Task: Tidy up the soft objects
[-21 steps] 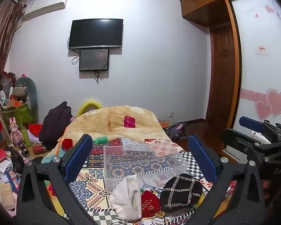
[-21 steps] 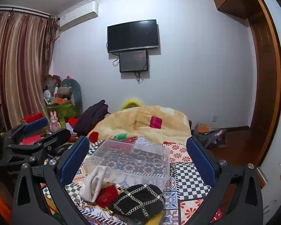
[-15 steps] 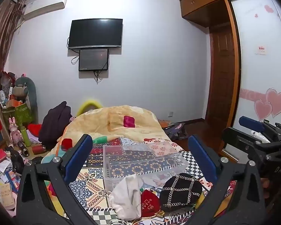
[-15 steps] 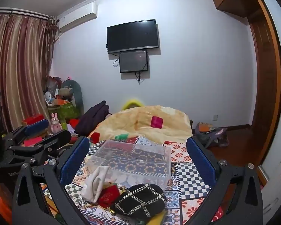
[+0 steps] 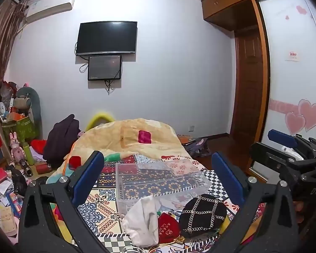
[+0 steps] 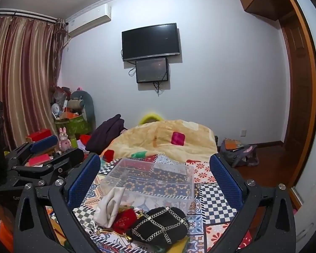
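2 tools, left tool point(image 5: 158, 175) and right tool point(image 6: 154, 176), wide apart, holding nothing | no shift across last 0.7 s | white cloth point(image 5: 143, 221), red pouch point(image 5: 167, 228), black quilted bag point(image 5: 202, 215) heaped on bed just before clear bin point(image 5: 160, 179) | sorting not yet begun

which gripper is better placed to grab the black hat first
Right, probably. The black hat lies nearer the middle of the open right gripper; for the open left gripper it sits off toward one finger.

Both wrist views face the bed's clear box point(image 5: 161, 179) point(image 6: 151, 179), side by side
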`<state>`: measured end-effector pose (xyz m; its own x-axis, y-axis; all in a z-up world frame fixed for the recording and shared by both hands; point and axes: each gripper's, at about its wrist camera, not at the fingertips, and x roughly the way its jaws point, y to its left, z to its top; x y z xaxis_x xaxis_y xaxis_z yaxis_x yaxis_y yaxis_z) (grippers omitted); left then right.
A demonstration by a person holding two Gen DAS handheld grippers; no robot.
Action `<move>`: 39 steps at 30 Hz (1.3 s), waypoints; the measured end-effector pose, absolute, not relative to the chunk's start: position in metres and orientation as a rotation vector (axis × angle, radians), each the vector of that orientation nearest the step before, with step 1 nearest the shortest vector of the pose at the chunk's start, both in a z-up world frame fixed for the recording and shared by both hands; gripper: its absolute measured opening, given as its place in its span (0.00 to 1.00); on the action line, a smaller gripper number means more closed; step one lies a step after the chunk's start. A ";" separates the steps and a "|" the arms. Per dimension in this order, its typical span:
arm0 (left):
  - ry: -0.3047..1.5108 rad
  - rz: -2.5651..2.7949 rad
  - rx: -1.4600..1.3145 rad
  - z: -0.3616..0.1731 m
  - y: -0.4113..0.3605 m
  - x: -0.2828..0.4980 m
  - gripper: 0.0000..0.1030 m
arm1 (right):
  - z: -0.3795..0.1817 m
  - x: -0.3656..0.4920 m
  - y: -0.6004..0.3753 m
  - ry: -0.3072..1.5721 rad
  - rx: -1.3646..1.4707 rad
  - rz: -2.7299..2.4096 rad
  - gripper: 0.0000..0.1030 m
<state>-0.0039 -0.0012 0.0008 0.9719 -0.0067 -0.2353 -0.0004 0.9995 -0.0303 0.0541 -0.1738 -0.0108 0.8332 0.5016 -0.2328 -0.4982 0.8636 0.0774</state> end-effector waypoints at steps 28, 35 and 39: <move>0.241 -0.008 -0.032 0.001 -0.001 -0.004 1.00 | -0.010 0.051 -0.173 0.244 0.016 0.536 1.00; 0.239 -0.013 -0.026 0.002 -0.003 -0.006 1.00 | -0.010 0.051 -0.173 0.243 0.016 0.535 1.00; 0.239 -0.013 -0.027 0.002 -0.004 -0.007 1.00 | -0.009 0.051 -0.173 0.243 0.017 0.534 1.00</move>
<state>-0.0070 -0.0036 0.0020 0.9715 -0.0162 -0.2365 0.0098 0.9996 -0.0279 0.0507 -0.1734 -0.0089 0.8327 0.5063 -0.2243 -0.5022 0.8611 0.0792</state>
